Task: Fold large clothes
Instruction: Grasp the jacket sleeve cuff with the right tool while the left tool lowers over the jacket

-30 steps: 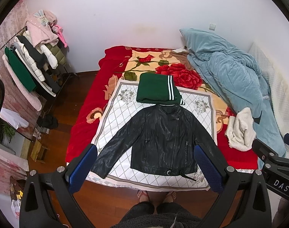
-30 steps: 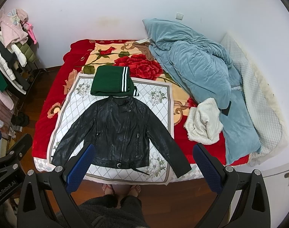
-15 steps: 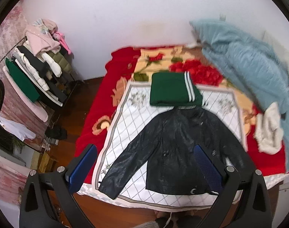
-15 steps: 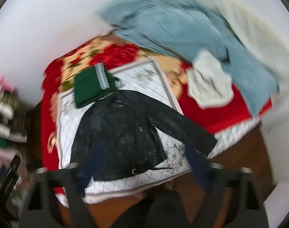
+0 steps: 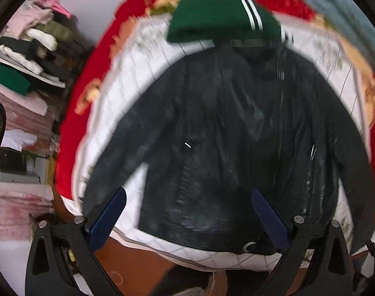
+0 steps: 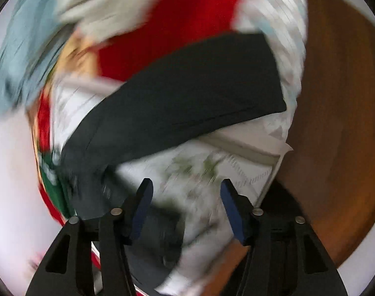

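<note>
A black leather jacket [image 5: 236, 135] lies spread flat, front up, on a white quilted cloth [image 5: 138, 56] on the bed. A folded green garment with white stripes [image 5: 219, 17] sits just beyond its collar. My left gripper [image 5: 187, 209] is open and empty, hovering close over the jacket's lower hem. In the blurred right wrist view the jacket's right sleeve [image 6: 187, 93] stretches across the cloth [image 6: 199, 172]. My right gripper [image 6: 185, 197] is open and empty, just short of the sleeve near the bed corner.
A red floral blanket [image 5: 93, 74] covers the bed. A rack of clothes [image 5: 27, 56] stands at the left. Wooden floor [image 6: 335, 123] lies beside the bed's corner. A blue duvet [image 6: 20, 49] is bunched at the far side.
Both grippers have dropped sharply toward the bed. The left one has closed in on the jacket's hem; the right one has swung toward the right sleeve and narrowed its opening. The jacket has not moved.
</note>
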{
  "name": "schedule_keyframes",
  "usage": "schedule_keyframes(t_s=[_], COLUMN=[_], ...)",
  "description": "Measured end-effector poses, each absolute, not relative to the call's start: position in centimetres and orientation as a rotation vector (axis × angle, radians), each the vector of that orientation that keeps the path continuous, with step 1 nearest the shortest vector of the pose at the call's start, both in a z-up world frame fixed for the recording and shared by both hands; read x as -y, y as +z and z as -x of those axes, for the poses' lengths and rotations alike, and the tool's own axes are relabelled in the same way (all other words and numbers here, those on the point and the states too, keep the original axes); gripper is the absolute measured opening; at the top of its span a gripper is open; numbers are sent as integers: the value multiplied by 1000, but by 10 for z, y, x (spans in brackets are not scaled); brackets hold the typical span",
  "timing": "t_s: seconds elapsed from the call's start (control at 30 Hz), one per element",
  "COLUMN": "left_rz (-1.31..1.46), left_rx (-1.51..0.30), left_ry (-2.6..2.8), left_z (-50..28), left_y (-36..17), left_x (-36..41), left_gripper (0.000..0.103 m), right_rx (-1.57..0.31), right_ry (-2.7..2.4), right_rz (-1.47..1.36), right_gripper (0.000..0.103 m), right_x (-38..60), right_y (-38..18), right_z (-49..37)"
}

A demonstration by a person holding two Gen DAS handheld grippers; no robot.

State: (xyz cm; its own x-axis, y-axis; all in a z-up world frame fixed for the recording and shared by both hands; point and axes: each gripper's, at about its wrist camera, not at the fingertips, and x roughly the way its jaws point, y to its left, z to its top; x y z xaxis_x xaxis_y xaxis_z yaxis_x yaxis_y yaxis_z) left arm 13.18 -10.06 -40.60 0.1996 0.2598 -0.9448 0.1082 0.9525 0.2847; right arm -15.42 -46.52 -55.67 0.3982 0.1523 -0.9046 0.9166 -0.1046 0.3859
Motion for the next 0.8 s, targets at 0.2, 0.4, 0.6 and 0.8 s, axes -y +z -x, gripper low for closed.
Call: schedule_keyframes(t_s=[0.2,0.4,0.6,0.8], left_rz=[-383,-409,-431,-427], left_rx=[-1440,-1440,-1444,-1399], left_ry=[48,-40,-81,-81], left_z=[-133,-143,-142,-151], left_y=[-480,-512,-524,-515], left_x=[147,183,196,186], left_gripper=[103,103,103,103], right_rx=[-665,-486,-452,-398], right_ry=[-909,-900,-948,-1042], right_rz=[-1794,-1681,-1731,-1623], right_gripper=[61,60,71,16], right_x=[498,509,507,500], right_y=[-647,-636,-673,-617], right_z=[192,188,178,166])
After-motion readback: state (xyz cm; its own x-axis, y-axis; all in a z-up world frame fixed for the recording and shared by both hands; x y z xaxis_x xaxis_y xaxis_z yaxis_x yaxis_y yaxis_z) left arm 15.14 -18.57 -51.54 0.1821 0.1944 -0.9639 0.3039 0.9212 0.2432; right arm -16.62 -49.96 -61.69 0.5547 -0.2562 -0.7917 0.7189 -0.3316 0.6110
